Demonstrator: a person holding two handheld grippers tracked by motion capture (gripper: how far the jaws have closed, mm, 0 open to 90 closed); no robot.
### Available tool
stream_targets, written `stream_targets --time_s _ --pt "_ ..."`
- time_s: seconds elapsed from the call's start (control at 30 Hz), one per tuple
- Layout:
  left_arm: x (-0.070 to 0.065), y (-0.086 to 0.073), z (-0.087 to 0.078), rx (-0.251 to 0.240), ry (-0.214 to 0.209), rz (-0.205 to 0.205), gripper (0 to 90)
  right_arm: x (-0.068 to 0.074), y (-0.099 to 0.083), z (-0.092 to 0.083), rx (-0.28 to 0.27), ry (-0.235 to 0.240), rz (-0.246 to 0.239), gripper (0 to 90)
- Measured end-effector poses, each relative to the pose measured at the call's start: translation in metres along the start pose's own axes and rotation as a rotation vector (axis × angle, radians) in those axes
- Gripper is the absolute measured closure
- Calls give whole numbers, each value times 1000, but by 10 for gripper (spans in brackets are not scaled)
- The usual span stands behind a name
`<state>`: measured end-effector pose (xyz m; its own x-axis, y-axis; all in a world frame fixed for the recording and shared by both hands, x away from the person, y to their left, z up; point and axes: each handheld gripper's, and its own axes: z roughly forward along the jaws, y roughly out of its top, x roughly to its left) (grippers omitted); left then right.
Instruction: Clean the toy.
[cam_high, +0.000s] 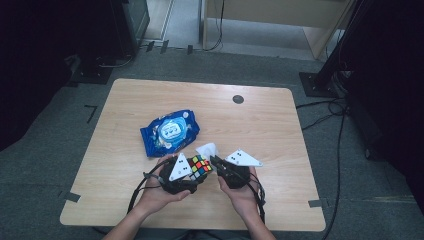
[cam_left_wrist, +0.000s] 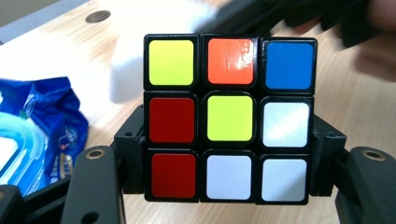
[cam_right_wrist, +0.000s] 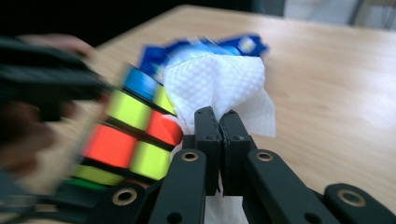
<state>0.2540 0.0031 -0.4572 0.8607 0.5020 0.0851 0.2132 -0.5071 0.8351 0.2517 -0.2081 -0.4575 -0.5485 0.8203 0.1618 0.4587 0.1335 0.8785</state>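
A scrambled puzzle cube sits between the jaws of my left gripper, which is shut on its two sides and holds it above the table's near middle. My right gripper is shut on a bunched white wet wipe. That wipe is right against the cube's far right side. In the left gripper view the wipe shows blurred behind the cube's top.
A blue wet-wipe pack lies on the wooden table just beyond and left of the hands. A round cable hole sits near the far edge. Cables trail off the table's near edge.
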Motion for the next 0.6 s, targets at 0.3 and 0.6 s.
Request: stream_targets --time_s 0.3,0.6 --pt "8 -3 0 9 17 -22 340 -15 -1 -6 -26 -5 89 886" --pt "5 -2 2 14 14 -13 340 30 19 -24 -126 128 -31 885"
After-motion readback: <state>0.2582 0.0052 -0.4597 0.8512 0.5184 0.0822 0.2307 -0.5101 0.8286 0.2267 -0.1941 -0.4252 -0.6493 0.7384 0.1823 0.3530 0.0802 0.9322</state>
